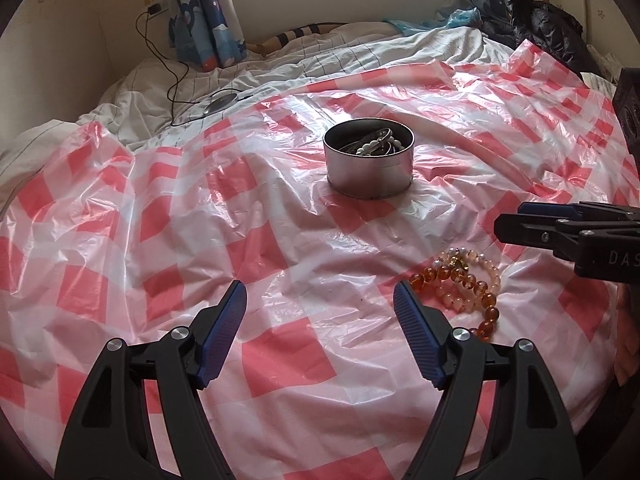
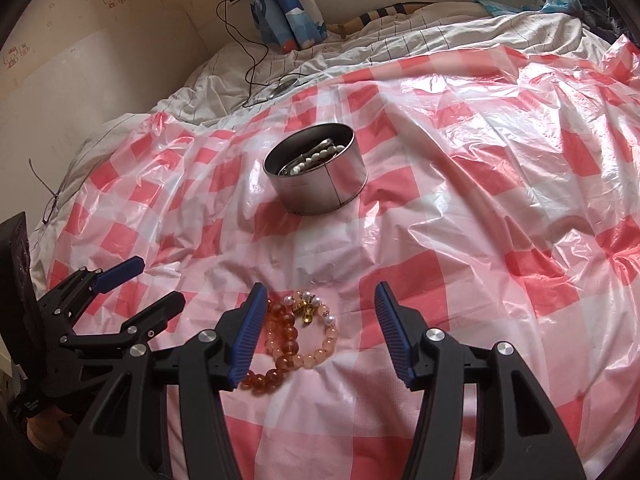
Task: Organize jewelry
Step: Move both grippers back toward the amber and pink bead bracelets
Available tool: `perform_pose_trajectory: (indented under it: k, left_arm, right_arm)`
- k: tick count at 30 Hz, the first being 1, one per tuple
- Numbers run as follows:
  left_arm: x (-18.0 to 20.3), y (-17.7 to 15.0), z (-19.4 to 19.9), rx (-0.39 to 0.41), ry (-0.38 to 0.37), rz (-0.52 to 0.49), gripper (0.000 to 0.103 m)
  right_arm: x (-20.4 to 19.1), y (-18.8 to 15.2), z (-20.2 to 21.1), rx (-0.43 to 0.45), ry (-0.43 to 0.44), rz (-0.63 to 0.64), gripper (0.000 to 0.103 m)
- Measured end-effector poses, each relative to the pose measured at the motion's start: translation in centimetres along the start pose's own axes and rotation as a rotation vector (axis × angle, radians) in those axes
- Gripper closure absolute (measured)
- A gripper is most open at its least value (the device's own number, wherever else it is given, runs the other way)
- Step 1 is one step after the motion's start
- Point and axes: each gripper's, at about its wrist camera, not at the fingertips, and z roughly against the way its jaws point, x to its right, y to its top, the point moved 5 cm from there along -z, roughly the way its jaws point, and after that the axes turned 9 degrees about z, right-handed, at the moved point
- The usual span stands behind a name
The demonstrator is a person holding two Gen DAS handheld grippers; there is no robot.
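A round metal tin stands on the red-and-white checked plastic sheet and holds white beads and other jewelry. Amber and pale pink bead bracelets lie on the sheet in front of the tin. My left gripper is open and empty, just left of the bracelets. My right gripper is open, low over the bracelets, its left finger beside the amber beads.
The sheet covers a bed with a white striped duvet. A black cable and a small round device lie at the far left. Curtains hang at the back. Dark clothing is piled at the far right.
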Motion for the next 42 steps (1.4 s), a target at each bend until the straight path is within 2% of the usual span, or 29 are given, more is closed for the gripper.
perform_pose_trajectory:
  k: [17, 22, 26, 31, 33, 37, 42]
  left_arm:
    - [1.7, -0.2, -0.6, 0.002, 0.017, -0.078, 0.03]
    - [1.9, -0.5, -1.2, -0.008, 0.014, -0.09, 0.03]
    - [1.8, -0.7, -1.8, -0.063, -0.103, -0.015, 0.03]
    - [0.2, -0.6, -3.0, -0.147, -0.292, 0.176, 0.03]
    - [-0.1, -0.8, -3.4, -0.162, -0.321, 0.216, 0.03]
    - [0.7, -1.2, -3.6, -0.167, -0.318, 0.167, 0.03]
    - [3.0, -2.0, -4.1, -0.195, -0.329, 0.074, 0.03]
  right_arm:
    - [0.0, -0.1, -0.5, -0.008, 0.0, 0.0, 0.037]
    - [-0.1, -0.1, -0.5, -0.006, 0.001, -0.001, 0.036]
    - [0.2, 0.1, -0.4, 0.003, -0.004, -0.01, 0.036]
    - [1.6, 0.5, 0.3, 0.035, -0.005, -0.071, 0.035]
    - [2.5, 0.4, 0.5, 0.039, 0.021, -0.124, 0.034]
    - [3.7, 0.0, 0.3, 0.029, 0.083, -0.22, 0.034]
    - [2.9, 0.1, 0.2, 0.017, 0.084, -0.186, 0.034]
